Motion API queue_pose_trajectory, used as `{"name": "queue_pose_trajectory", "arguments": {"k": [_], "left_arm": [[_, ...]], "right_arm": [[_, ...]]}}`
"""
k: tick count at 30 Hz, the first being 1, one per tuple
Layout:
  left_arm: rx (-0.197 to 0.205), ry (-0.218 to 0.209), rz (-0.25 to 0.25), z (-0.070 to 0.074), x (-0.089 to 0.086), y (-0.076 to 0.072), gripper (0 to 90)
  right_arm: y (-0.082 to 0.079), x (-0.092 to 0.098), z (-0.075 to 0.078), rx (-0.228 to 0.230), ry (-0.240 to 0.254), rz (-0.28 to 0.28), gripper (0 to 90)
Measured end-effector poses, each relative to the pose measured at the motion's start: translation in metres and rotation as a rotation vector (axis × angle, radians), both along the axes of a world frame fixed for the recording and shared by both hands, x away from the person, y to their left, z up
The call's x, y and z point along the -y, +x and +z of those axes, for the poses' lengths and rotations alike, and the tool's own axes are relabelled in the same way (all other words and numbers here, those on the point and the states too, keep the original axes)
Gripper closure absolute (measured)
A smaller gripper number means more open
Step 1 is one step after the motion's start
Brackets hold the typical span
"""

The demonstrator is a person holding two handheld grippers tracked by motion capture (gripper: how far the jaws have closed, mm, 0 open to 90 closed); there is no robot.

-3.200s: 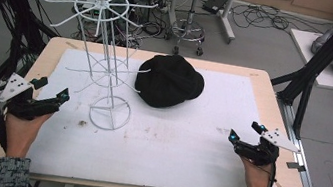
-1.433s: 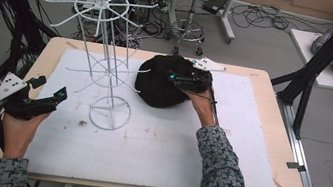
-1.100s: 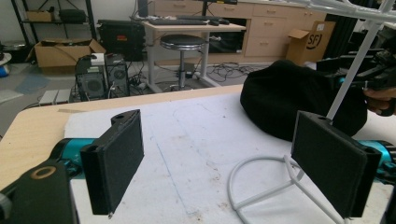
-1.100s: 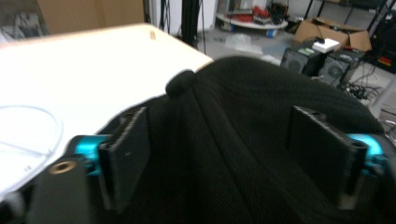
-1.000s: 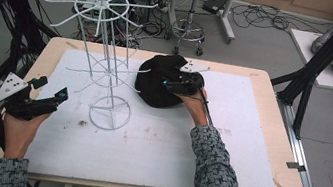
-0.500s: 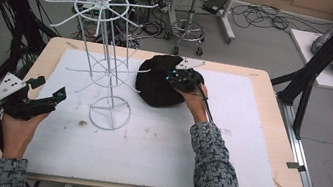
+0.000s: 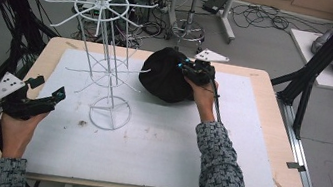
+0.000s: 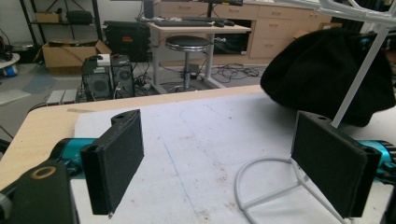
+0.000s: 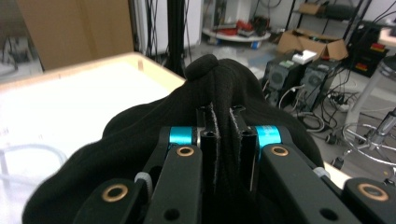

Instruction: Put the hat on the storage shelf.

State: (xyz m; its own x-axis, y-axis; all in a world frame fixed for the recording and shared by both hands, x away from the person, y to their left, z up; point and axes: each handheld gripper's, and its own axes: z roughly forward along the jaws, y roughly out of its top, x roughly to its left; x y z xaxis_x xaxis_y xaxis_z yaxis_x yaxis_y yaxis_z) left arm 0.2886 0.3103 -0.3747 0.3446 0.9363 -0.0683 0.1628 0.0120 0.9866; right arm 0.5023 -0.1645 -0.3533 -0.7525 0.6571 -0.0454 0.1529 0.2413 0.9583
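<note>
With the right gripper (image 7: 189,68) jaws clamped on a fold of the black hat (image 7: 165,75) behind the wire rack (image 7: 104,58), lifting is in hand; next, carry it onto a rack arm.

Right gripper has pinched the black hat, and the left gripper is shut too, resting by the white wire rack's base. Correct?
Not quite. The left gripper is open: the left gripper view shows its jaws wide apart with nothing between them. The rest holds: the right gripper is shut on the black hat, and the left one sits by the white wire rack.
</note>
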Motion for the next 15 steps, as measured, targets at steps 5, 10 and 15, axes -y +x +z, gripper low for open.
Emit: {"name": "queue_pose_trajectory", "arguments": {"k": [5, 10, 15], "left_arm": [[0.001, -0.006, 0.004, 0.0, -0.002, 0.0, 17.3], [0.005, -0.002, 0.001, 0.001, -0.001, -0.001, 17.4], [0.006, -0.005, 0.003, 0.001, -0.002, -0.001, 17.4]], "right_arm": [[-0.005, 0.014, 0.016, 0.029, 0.046, -0.025, 85.0], [-0.008, 0.029, 0.03, 0.058, 0.117, -0.049, 85.1], [-0.012, 0.045, 0.045, 0.095, 0.19, -0.069, 85.1]]}}
